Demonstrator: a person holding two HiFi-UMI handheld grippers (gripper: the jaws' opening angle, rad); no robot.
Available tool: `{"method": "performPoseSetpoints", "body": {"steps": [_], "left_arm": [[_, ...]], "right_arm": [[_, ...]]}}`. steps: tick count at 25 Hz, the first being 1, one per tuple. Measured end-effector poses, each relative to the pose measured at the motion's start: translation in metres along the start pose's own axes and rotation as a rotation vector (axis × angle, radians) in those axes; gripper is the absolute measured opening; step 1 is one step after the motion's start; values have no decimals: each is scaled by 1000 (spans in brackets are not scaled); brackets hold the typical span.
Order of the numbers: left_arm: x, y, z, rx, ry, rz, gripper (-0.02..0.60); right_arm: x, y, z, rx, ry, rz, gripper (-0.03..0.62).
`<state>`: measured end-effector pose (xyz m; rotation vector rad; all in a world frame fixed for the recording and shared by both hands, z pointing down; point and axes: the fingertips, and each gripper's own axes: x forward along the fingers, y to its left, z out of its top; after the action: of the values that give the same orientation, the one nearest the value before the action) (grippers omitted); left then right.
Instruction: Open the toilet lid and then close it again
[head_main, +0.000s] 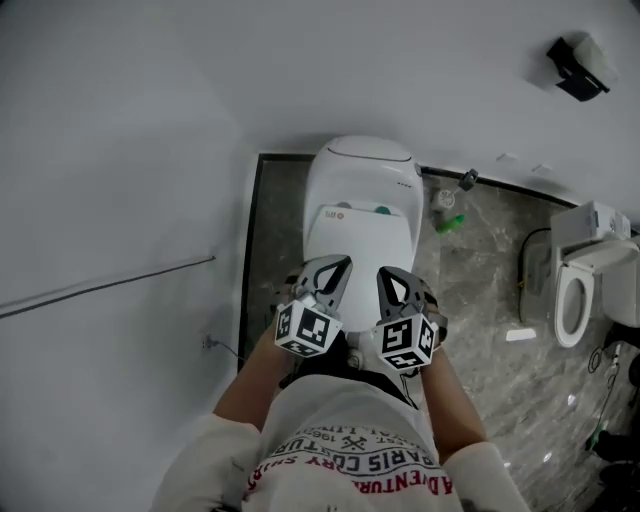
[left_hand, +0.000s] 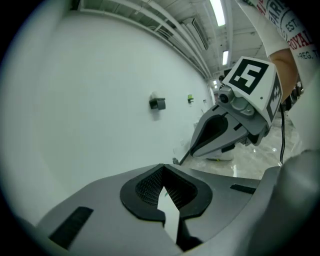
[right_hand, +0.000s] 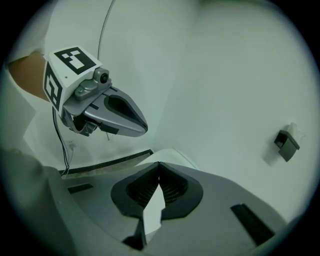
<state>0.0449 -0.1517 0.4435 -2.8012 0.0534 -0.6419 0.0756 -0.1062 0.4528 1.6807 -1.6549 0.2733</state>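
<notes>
a bare white wall (head_main: 120, 150) wraps this corner, and grey marbled floor (head_main: 480, 300) runs off to the right. the toilet (head_main: 360, 170) stands with its back to that wall, straight ahead of me and below. its lid (head_main: 358, 245) lies flat down over the bowl, with a couple of small stickers near its rear edge. so the thing i am meant to lift and lower is shut right now, and nothing of mine touches it.

my left gripper (head_main: 345, 262) and right gripper (head_main: 382, 272) hang side by side above the toilet's near end, close to my chest, both noses pointing forward and down toward the lid. they sit well above it, not at its rim. held this way i judge they are parked between moves, not working. each gripper view shows mostly wall and the other gripper, not the lid.

the left jaws are closed, pads meeting at the tips with nothing between them. the right jaws are the same, closed and empty. closed tips would suit hooking or nudging under the lid's front edge, which is probably why neither pair is spread for a pinch.

right of the toilet, a small green bottle (head_main: 450, 222) lies on the floor by the wall. further right stands a second toilet (head_main: 575, 300) with its seat ring showing. a dark box (head_main: 578, 68) is fixed high on the wall beyond it. left of the toilet a thin line (head_main: 100, 285) runs along the wall.
</notes>
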Motion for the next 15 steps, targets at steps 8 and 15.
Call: {"method": "performPoseSetpoints", "body": {"steps": [8, 15], "left_arm": [[-35, 72, 86, -5, -132, 77, 8], [-63, 120, 151, -38, -284, 144, 8]], "right_arm": [[-35, -52, 92, -11, -97, -111, 14], [-66, -100, 158, 64, -239, -240, 14]]}}
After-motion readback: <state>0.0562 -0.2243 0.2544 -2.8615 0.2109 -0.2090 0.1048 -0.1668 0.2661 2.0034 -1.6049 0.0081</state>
